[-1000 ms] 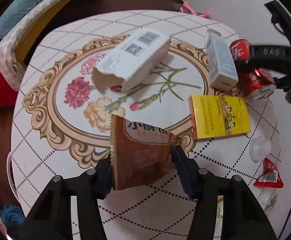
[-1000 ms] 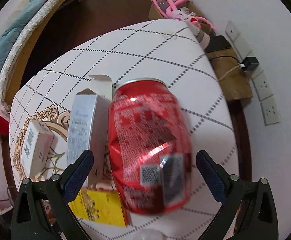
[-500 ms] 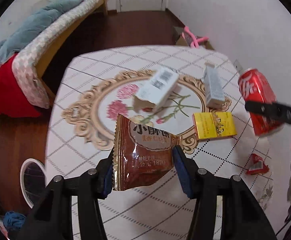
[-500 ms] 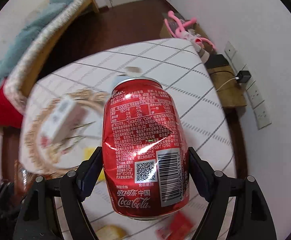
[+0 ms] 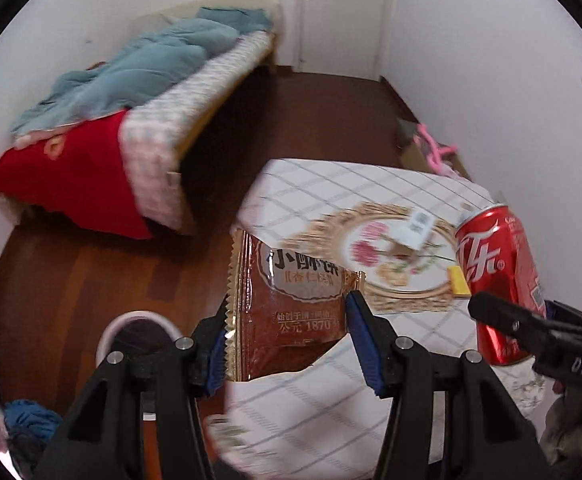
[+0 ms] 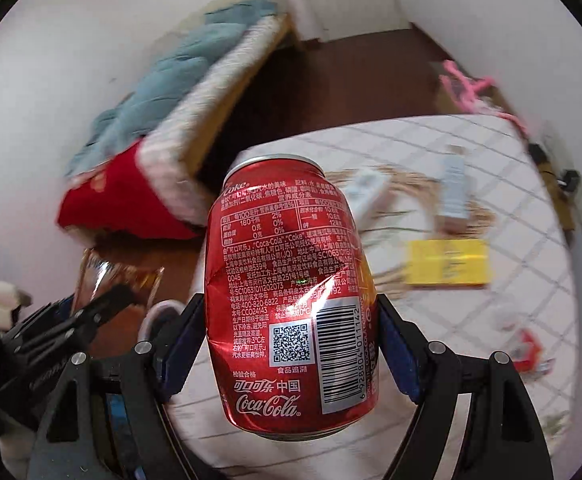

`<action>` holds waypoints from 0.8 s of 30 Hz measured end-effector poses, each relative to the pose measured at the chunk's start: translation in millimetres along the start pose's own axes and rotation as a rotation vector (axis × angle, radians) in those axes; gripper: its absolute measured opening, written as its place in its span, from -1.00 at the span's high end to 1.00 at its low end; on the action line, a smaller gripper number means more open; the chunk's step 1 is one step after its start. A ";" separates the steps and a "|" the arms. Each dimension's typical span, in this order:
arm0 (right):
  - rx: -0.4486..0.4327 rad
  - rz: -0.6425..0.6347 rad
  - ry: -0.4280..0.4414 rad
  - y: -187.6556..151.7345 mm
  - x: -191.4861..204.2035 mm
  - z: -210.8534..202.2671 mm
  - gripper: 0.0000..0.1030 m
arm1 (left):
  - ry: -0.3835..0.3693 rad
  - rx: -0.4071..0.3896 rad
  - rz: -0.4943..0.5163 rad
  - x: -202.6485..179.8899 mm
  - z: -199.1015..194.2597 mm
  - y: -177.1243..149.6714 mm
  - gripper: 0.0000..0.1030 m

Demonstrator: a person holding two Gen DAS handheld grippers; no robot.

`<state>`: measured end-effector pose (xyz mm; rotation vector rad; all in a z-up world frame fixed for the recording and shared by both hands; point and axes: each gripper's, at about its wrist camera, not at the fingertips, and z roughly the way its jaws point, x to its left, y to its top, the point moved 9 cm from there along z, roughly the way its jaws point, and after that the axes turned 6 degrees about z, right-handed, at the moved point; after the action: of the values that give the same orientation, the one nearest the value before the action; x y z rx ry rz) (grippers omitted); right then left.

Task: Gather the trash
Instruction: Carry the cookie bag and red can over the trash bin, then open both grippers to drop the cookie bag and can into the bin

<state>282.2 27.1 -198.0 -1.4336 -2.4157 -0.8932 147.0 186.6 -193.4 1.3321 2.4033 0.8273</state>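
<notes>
Left gripper (image 5: 291, 344) fingers clamp a brown snack wrapper (image 5: 291, 300); at 3 o'clock, right gripper (image 6: 291, 356) fingers clamp a dented red cola can (image 6: 291, 300) above the table (image 6: 511, 320).

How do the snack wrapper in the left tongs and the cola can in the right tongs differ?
The brown foil snack wrapper is flat and crinkled; the red aluminium cola can is round, rigid and dented. The wrapper is torn open at its lower edge; the can stands upright. Both are clamped, in the left tongs and right tongs.
</notes>
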 end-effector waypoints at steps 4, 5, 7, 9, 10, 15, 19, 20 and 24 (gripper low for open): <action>0.041 -0.043 0.079 -23.1 68.9 23.4 -0.59 | 0.071 0.003 -0.056 67.0 -13.9 -19.9 0.03; 0.053 -0.053 0.092 -29.4 83.7 30.8 -0.59 | 0.083 0.008 -0.072 82.3 -15.5 -25.7 0.03; 0.088 -0.072 0.118 -44.2 116.2 51.0 -0.59 | 0.109 0.026 -0.122 121.6 -14.8 -42.2 0.03; 0.129 -0.090 0.139 -58.4 142.3 73.7 -0.59 | 0.129 0.053 -0.178 159.0 -7.9 -59.8 0.03; 0.160 -0.101 0.147 -69.9 160.8 92.6 -0.59 | 0.135 0.067 -0.204 175.3 -3.8 -68.1 0.03; 0.276 -0.133 0.127 -110.0 202.7 173.0 -0.59 | 0.109 0.189 -0.332 245.2 42.2 -116.5 0.04; 0.390 -0.149 0.076 -142.4 219.1 249.5 -0.59 | 0.074 0.298 -0.387 276.9 94.9 -149.8 0.07; 0.413 -0.155 0.056 -150.2 221.6 268.3 -0.59 | 0.052 0.333 -0.395 281.5 111.2 -159.1 0.07; 0.483 -0.185 -0.003 -172.3 231.3 325.3 -0.59 | 0.027 0.436 -0.454 295.4 156.5 -190.9 0.01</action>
<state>61.1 326.6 -422.6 -1.0472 -2.5570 -0.2964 -67.2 410.7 -421.6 0.8277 2.8510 0.2073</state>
